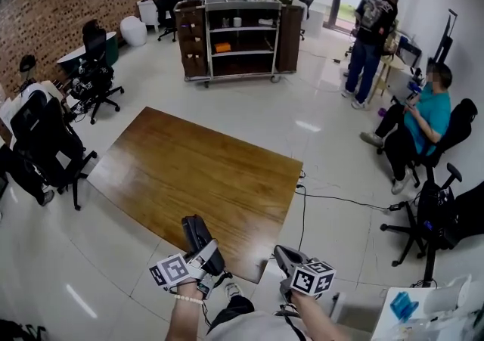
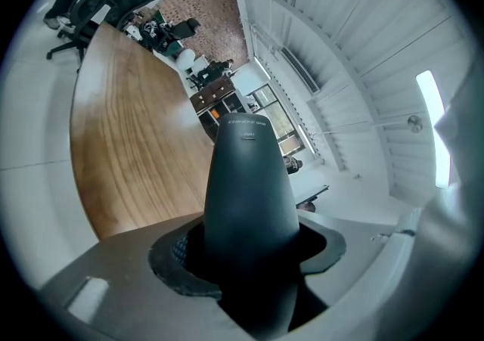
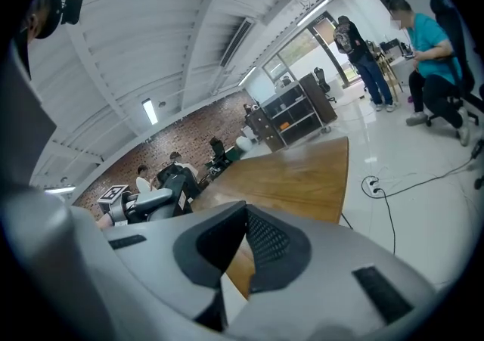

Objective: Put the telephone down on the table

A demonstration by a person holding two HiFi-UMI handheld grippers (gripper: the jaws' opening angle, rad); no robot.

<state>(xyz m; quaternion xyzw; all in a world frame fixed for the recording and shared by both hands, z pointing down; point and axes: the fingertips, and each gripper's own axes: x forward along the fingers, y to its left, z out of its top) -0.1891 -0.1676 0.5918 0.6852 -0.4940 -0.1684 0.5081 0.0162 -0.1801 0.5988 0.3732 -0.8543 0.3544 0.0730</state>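
A person's left gripper (image 1: 204, 255) is clamped on a dark telephone (image 2: 249, 188), its jaws pressed against the handset's sides, and holds it in the air at the near edge of a wooden table (image 1: 197, 173). The right gripper (image 3: 242, 245) hangs just beside it with its jaws drawn together on nothing. Beyond the table stands a shelved cart (image 1: 242, 37); a seated person in a teal shirt (image 1: 427, 116) is well to the right.

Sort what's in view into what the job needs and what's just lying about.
Job: telephone, left gripper clamped on it, wooden table.
Lying about: office chairs, shelf cart, floor cable.
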